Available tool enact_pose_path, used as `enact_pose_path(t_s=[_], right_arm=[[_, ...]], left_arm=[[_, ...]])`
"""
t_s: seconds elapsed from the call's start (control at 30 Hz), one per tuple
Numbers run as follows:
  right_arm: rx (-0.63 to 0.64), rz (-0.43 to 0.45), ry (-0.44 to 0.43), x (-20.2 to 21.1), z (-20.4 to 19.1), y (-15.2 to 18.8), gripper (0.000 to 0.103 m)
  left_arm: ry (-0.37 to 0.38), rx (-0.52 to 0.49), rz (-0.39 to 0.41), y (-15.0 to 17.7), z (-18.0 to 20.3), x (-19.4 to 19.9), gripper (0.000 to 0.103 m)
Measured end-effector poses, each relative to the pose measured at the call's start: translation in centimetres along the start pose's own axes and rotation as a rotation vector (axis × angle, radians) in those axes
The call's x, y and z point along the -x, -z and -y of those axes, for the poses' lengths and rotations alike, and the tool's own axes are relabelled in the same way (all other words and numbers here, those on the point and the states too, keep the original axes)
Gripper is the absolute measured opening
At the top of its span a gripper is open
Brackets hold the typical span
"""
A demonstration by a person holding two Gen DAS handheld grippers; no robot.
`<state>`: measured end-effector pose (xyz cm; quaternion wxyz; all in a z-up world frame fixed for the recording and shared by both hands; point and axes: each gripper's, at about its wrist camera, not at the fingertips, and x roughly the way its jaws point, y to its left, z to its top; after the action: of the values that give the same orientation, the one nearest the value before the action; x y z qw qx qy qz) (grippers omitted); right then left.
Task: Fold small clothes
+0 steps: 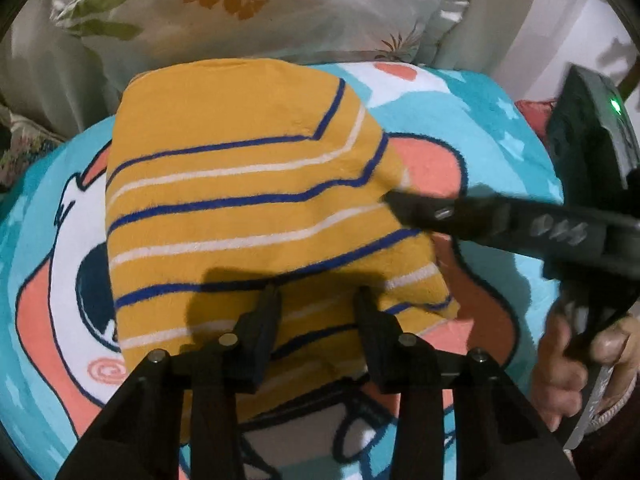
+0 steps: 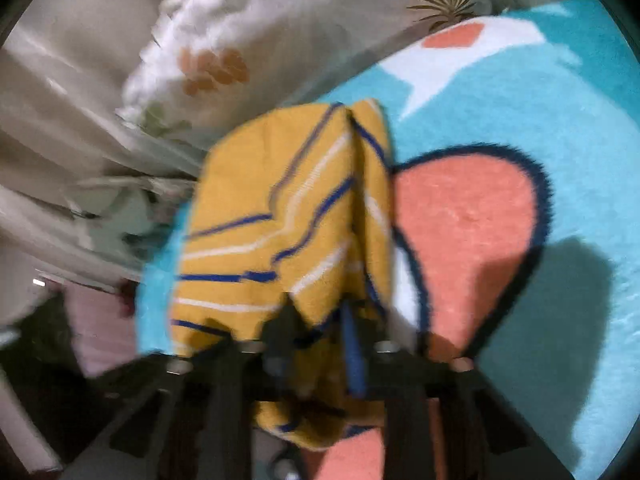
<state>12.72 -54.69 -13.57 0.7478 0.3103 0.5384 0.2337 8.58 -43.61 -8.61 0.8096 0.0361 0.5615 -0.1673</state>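
We see a small yellow garment (image 1: 256,200) with blue and white stripes, lying on a turquoise blanket (image 1: 488,128) that has a cartoon figure in coral and white. In the left wrist view the garment is spread almost flat, with one layer folded over on its far side. The right tool (image 2: 316,312) pinches a raised fold of the garment; in its own view, which is blurred, the cloth bunches up between the fingers and stands as a ridge. The left tool (image 1: 318,292) has its fingers spread, their tips over the near edge of the garment, and whether they touch the cloth we cannot tell. A hand (image 1: 576,364) holds the right tool's handle. Behind the blanket lies a pale pillow (image 1: 256,4) with printed leaves.
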Motion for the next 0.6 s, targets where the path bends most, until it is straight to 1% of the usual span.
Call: enact_pose_path(t_s=[0.03, 0.07, 0.1, 0.13, 0.2, 0.23, 0.27, 0.3, 0.33, 0.4, 0.43, 0.5, 0.53, 0.57, 0.6], right_arm=[[-0.03, 0.019, -0.034, 0.9, 0.6, -0.1, 0.006], [-0.038, 0.034, -0.031, 1.5, 0.9, -0.2, 0.006], [-0.039, 0.046, -0.011, 2.1, 1.3, -0.3, 0.006], [-0.041, 0.064, 0.044, 2.6, 1.6, -0.3, 0.001], [-0.001, 0.128, 0.234, 3.7, 1.6, -0.7, 0.001], [-0.008, 0.147, 0.261, 4.2, 1.6, -0.9, 0.001], [-0.025, 0.159, 0.239, 4.9, 1.6, -1.0, 0.001], [-0.031, 0.167, 0.185, 5.6, 1.5, -0.9, 0.001], [-0.012, 0.168, 0.105, 6.0, 0.6, -0.8, 0.002], [0.022, 0.148, 0.034, 5.5, -0.9, -0.4, 0.002], [0.039, 0.119, -0.005, 4.5, -1.8, -0.1, 0.002], [0.048, 0.063, -0.016, 2.6, -2.0, 0.2, 0.002], [0.053, 0.001, 0.028, 0.9, -1.6, 0.5, 0.002], [0.048, -0.036, 0.073, -0.1, -1.1, 0.7, 0.002], [0.038, -0.056, 0.096, -0.6, -0.5, 0.9, 0.002]], left_arm=[[0.011, 0.007, -0.003, -0.2, -0.1, -0.2, 0.037], [0.021, 0.01, -0.005, -0.1, -0.2, -0.1, 0.036], [0.015, 0.01, -0.006, 0.2, -0.7, 0.4, 0.036], [-0.002, 0.007, -0.006, 0.3, -0.7, 0.3, 0.036], [0.002, 0.012, -0.001, 0.4, -0.7, 0.4, 0.036], [0.003, 0.014, 0.0, 0.3, -0.6, 0.3, 0.036], [0.004, 0.014, 0.001, 0.3, -0.5, 0.2, 0.036], [0.004, 0.013, 0.002, 0.4, -0.5, 0.3, 0.036], [0.002, 0.011, 0.001, 0.5, -0.5, 0.2, 0.036], [-0.001, 0.005, -0.001, 0.7, -0.6, 0.5, 0.036], [-0.003, 0.001, -0.003, 0.9, -0.7, 0.6, 0.036], [-0.017, 0.001, -0.008, 1.0, -0.7, 0.9, 0.028], [-0.035, 0.009, -0.01, 1.2, -0.9, 1.2, 0.015], [-0.054, 0.034, -0.011, 1.3, -1.6, 2.0, 0.008], [-0.05, 0.056, 0.001, 1.4, -2.1, 2.8, 0.008]])
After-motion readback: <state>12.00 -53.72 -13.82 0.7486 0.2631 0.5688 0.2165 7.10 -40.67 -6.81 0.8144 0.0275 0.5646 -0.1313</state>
